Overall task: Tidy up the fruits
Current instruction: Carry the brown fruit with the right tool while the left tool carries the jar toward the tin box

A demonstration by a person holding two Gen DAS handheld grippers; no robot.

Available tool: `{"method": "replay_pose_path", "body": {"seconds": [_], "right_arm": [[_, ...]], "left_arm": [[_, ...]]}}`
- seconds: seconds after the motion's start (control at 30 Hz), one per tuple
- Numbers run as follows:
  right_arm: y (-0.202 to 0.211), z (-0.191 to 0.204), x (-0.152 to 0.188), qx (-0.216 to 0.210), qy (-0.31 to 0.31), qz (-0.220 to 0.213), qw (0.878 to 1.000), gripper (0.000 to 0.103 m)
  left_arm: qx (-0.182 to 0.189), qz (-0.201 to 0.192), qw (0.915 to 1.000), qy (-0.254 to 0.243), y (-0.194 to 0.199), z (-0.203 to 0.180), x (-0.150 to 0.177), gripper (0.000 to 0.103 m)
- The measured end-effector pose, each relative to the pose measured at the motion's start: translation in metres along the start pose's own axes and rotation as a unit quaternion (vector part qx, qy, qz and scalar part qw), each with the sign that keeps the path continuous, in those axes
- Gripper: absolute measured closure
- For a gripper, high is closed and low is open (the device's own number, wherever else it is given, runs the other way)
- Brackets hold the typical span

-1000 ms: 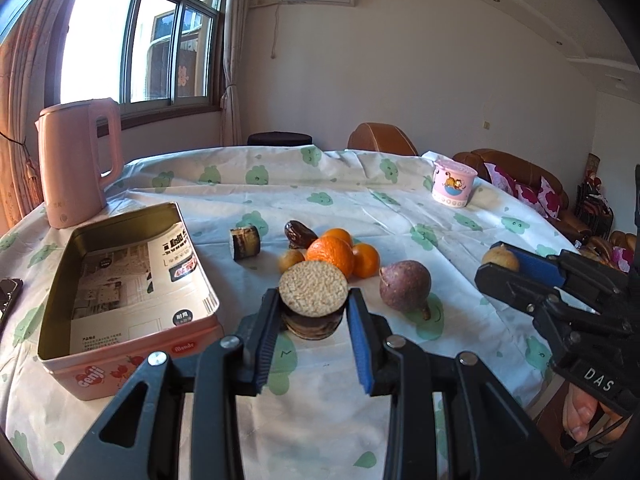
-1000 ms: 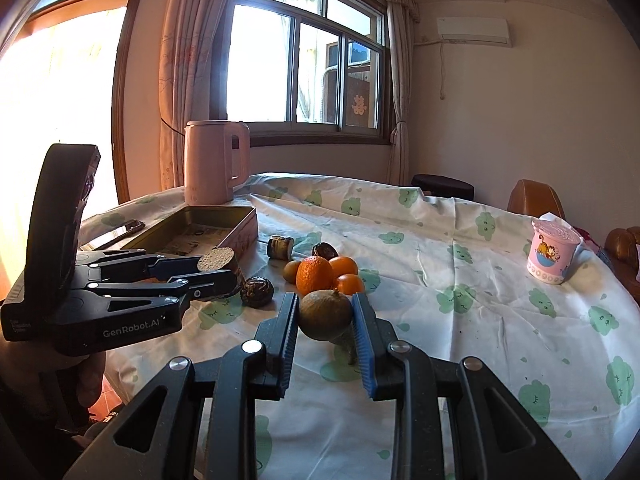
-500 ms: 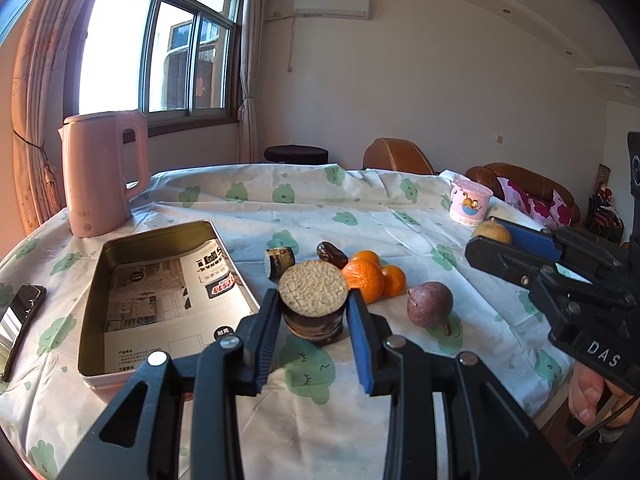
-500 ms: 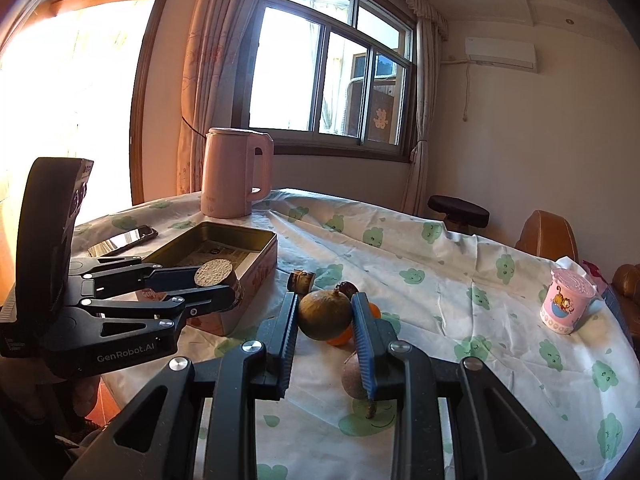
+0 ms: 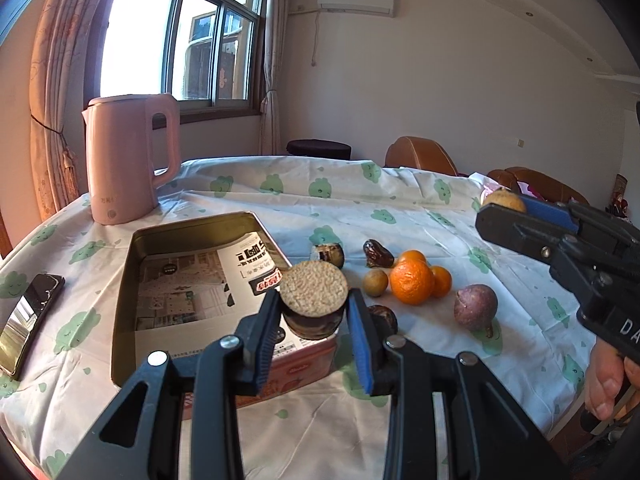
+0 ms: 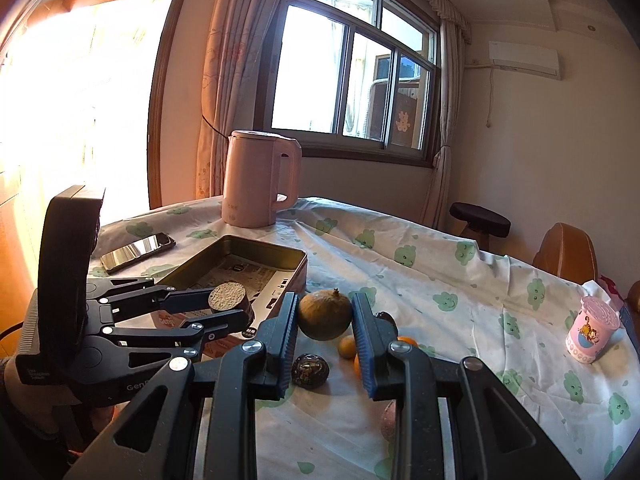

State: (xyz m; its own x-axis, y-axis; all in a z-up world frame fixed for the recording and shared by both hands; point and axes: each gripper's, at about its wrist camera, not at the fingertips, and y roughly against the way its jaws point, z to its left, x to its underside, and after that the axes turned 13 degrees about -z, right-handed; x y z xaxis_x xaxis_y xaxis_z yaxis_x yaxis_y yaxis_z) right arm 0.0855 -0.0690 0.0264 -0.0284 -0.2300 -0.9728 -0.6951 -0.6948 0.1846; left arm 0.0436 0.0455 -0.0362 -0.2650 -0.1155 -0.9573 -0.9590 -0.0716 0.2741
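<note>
My left gripper is shut on a dark round fruit with a flat rough tan cut face, held above the near right corner of the open metal tin. It also shows in the right wrist view. My right gripper is shut on a brown-green round fruit, held above the table to the right of the tin. On the cloth lie oranges, a purple passion fruit, a date and other small fruits.
A pink kettle stands behind the tin. A phone lies left of the tin. A pink cup stands at the right of the table. A stool and brown chairs stand beyond the table.
Both grippers have moved left towards the tin, each keeping its fruit. The left one now hangs over the tin's near right corner.
</note>
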Motion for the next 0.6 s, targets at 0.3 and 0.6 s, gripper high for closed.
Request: {"method": "replay_pose_path", "body": {"seconds": [0.3,0.6], "right_arm": [[-0.022,0.018,-0.012,-0.017,0.006,0.001,1.0,0.074],[-0.045,0.03,-0.017,-0.027,0.01,0.009,1.0,0.074]], "left_arm": [[-0.015,0.002,0.9999,0.003,-0.004,0.017,-0.002,0.068],[-0.03,0.002,0.9995,0.006,-0.01,0.033,-0.005,0.068]]}}
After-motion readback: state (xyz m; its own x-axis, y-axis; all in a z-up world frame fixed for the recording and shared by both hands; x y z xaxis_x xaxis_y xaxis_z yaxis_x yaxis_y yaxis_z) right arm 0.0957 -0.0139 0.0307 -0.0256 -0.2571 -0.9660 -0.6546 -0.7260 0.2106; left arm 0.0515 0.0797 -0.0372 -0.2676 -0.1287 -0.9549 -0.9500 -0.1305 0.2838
